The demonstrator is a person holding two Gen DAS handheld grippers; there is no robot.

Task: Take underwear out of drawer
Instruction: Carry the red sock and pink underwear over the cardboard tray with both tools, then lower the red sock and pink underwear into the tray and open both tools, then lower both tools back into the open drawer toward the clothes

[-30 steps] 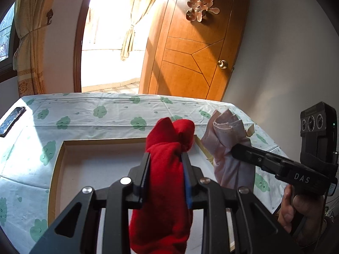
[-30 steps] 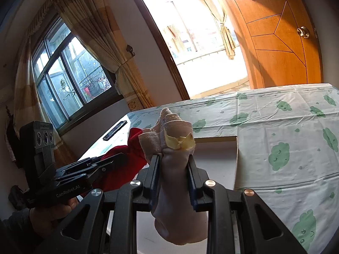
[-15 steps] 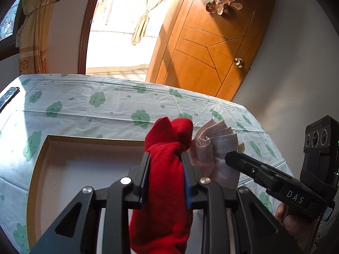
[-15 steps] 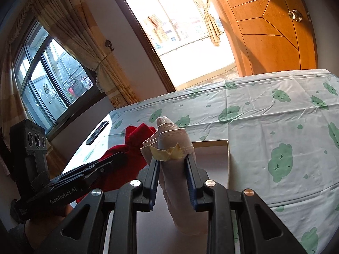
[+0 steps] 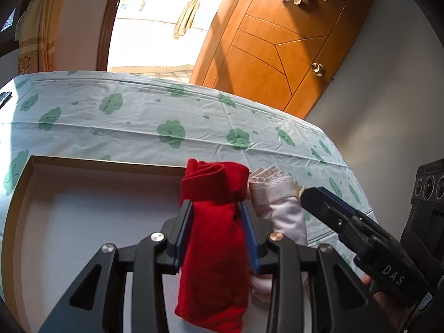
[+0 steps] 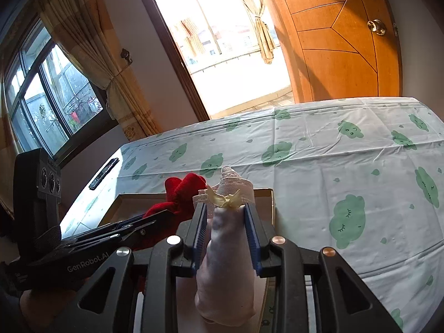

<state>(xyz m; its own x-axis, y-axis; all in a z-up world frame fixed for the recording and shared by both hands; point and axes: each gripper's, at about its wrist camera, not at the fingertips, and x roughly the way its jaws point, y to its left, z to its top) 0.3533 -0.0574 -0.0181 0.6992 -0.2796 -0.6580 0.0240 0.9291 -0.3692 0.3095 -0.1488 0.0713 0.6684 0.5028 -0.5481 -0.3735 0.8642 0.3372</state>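
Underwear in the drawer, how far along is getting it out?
Done: each gripper has taken a roll, and the drawer floor that shows is bare. In hand: the red roll sits between the left gripper's jaws, the pale roll between the right gripper's; both sets of jaws have just been opening. Left: both rolls appear over the drawer, not yet out on the tablecloth.

Bedroom surroundings beyond the work area

A white cloth (image 6: 319, 138) printed with green clouds covered the surface across the middle of both views. A wooden door (image 5: 272, 55) with a brass knob (image 5: 317, 69) filled the upper right, a bright doorway (image 6: 222, 44) with a tied curtain (image 6: 262, 38) sat at top centre, and a window (image 6: 52, 100) and a dark flat device (image 6: 104, 173) lay at left.
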